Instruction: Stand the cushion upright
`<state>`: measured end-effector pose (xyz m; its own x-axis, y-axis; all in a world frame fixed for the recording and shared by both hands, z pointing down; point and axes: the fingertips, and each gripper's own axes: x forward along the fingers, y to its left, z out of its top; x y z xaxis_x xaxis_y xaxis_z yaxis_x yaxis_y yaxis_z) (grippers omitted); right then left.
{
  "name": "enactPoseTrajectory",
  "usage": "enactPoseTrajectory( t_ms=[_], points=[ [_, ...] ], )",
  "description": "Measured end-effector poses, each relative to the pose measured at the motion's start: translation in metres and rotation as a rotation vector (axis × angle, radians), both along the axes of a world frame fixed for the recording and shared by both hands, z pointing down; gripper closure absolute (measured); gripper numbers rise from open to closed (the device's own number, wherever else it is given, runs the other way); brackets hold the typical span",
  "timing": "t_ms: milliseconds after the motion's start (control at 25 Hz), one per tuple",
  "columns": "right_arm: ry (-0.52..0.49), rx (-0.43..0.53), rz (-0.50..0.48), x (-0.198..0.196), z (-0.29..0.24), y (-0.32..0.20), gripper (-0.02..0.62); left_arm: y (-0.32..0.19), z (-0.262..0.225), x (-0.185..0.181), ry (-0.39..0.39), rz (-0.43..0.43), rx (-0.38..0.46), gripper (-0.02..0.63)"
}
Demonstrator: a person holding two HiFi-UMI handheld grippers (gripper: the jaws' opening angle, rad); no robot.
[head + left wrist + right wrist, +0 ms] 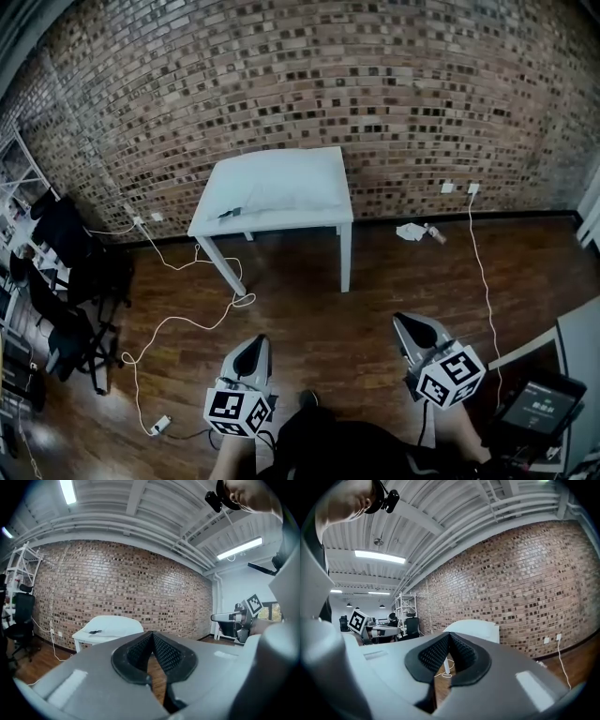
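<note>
Big curved sweep of rough brick wall (300,84) filled the back of the room, mottled red and dark, and below it ran a glossy dark plank floor (309,309). Against the wall stood the worktop (281,223), a small square white table on slim straight legs. There was the cushion (286,183), white, soft and plump, lying flat on the worktop and covering most of its top, its rounded bulk showing as a low mound from both gripper views. Well short of it, over the floor near the person, the left gripper (257,343) and the right gripper (407,323) hung side by side, smooth grey shells each carrying a cube with square markers. Both sets of jaws were clenched, ribbed black pads meeting at the tips with nothing between them. A thin white cable (178,323) looped loosely across the planks to the left, and a small dark object (230,213) sat on the worktop's front left corner beside the cushion.
</note>
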<state>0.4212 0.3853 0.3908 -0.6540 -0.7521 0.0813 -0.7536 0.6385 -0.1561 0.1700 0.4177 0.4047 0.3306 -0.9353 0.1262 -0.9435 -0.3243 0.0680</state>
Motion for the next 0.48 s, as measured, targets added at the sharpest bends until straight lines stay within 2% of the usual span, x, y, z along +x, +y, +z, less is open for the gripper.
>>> enactPoseTrajectory(
  t_ms=[480],
  points=[
    [0.039,-0.002,0.018,-0.076,-0.01,-0.063,0.589,-0.07,-0.001,-0.075,0.033,0.022,0.003,0.606]
  ],
)
